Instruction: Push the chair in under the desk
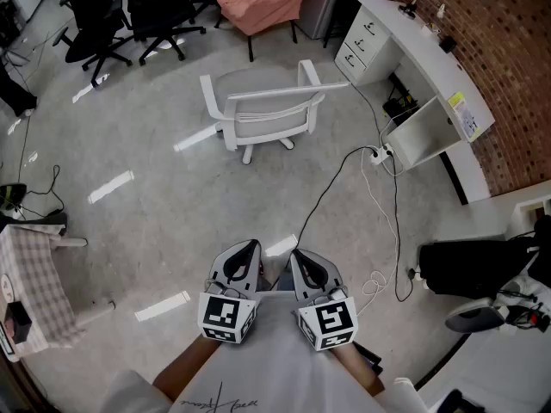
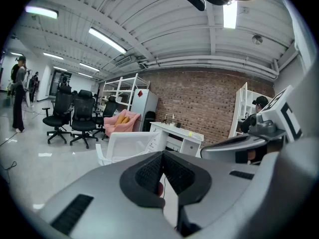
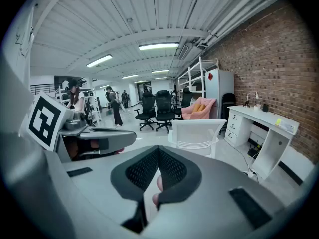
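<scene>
Holding both shut and empty, you have your left claw (image 1: 250,248) and right claw (image 1: 298,256) side by side close to your body. Ahead, the white chair (image 1: 267,114) stands on the grey floor (image 1: 155,213), near but apart from the white surface (image 1: 406,34) along the brick wall (image 1: 508,41), not under it.

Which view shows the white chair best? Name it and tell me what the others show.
The head view: the whole chair shows from above, standing clear of the desk. The right gripper view shows the chair by its backrest and armrests; the left gripper view shows only the chair's upper part, the rest hidden.
</scene>
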Motion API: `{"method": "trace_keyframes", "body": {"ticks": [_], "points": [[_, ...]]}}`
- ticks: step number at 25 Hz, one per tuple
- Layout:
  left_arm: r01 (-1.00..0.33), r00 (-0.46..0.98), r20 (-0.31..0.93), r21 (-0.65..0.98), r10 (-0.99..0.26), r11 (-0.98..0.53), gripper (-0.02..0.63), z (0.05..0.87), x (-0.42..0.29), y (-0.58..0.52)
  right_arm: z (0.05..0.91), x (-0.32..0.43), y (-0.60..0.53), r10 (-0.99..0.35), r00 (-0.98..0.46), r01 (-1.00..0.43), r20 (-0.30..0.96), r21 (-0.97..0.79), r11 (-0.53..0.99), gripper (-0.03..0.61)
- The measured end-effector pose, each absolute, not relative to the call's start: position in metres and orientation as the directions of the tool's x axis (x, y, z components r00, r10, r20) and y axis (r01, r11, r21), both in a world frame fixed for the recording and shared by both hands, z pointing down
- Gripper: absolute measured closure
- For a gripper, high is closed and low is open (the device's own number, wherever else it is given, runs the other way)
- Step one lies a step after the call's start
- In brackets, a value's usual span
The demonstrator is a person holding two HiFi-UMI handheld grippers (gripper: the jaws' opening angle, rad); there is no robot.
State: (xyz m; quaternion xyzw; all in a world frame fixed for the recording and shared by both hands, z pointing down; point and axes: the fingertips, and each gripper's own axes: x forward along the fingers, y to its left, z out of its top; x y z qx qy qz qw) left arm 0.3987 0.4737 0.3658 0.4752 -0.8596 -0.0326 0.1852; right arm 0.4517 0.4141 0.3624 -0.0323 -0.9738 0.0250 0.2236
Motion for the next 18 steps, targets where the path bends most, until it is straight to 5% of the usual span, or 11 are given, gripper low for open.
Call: {"method": "trace_keyframes", "body": {"ticks": [18], "points": [[-0.794, -0.498, 0.339, 0.193, -0.798, 0.577, 0.607, 0.385, 0.380, 0.467, 0.371, 0.439, 0.392, 0.099, -0.910, 0.039, 0.403, -0.154, 0.987, 0.552]]}}
